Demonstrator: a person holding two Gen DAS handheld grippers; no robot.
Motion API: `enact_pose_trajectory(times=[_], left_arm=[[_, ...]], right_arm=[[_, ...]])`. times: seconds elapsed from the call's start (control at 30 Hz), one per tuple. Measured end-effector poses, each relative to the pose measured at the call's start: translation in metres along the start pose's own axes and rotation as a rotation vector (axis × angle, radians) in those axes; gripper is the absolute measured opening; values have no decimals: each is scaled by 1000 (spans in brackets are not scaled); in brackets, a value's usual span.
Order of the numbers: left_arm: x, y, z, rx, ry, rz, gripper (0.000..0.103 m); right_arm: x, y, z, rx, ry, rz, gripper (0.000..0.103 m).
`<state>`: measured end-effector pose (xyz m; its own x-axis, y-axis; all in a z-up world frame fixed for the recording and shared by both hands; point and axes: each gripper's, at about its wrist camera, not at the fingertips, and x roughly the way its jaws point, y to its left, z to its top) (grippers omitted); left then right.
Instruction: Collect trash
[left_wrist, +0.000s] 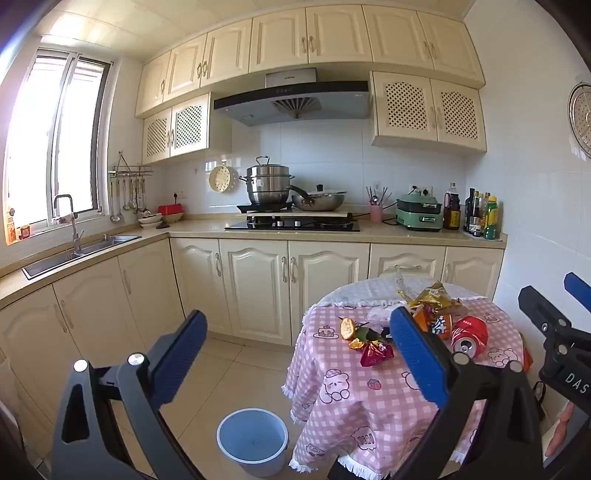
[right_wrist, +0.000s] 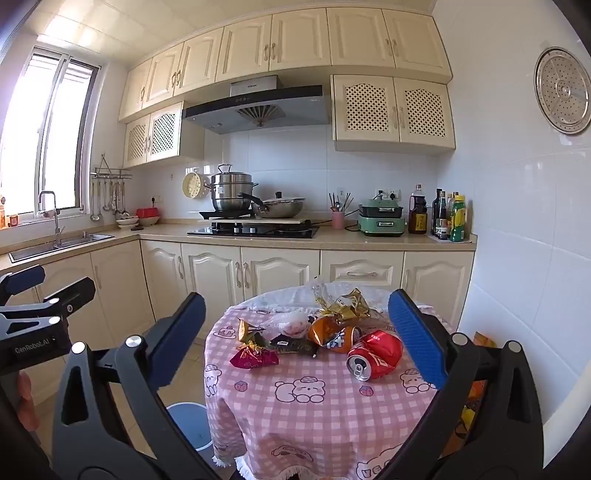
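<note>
On the table (right_wrist: 317, 406) every piece of trash we can see is yet to be picked up: the red can (right_wrist: 373, 354) lies on its side nearest us, the orange packet (right_wrist: 328, 334) touches it just behind, the gold wrapper (right_wrist: 343, 301) sits at the far side, and the magenta wrapper (right_wrist: 255, 358) lies toward the table's left edge beside a dark wrapper (right_wrist: 295, 345). A clear bag (right_wrist: 291, 321) rests in the middle of the heap.

Left of the table, on the floor, stands the bin (left_wrist: 253, 439), and it looks empty (we see only its bare pale inside). So we judge the task as not yet begun: nothing is collected, and at least 6 pieces are left.

Our 2 grippers both hang short of the table. The left gripper (left_wrist: 299, 350) has its jaws spread wide with nothing between them, aimed off the table's left edge, above the bin. The right gripper (right_wrist: 295, 339) is just as wide and empty, framing the heap.
</note>
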<state>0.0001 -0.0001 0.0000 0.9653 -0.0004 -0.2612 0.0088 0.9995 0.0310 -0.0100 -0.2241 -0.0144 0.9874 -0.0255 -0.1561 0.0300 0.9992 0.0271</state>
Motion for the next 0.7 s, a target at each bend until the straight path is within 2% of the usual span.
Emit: enact_pose_trajectory(times=[0.7], left_arm=[[-1,-1,1,9,5,-4,97]], right_arm=[[3,-1,-4,-1,4,2,97]])
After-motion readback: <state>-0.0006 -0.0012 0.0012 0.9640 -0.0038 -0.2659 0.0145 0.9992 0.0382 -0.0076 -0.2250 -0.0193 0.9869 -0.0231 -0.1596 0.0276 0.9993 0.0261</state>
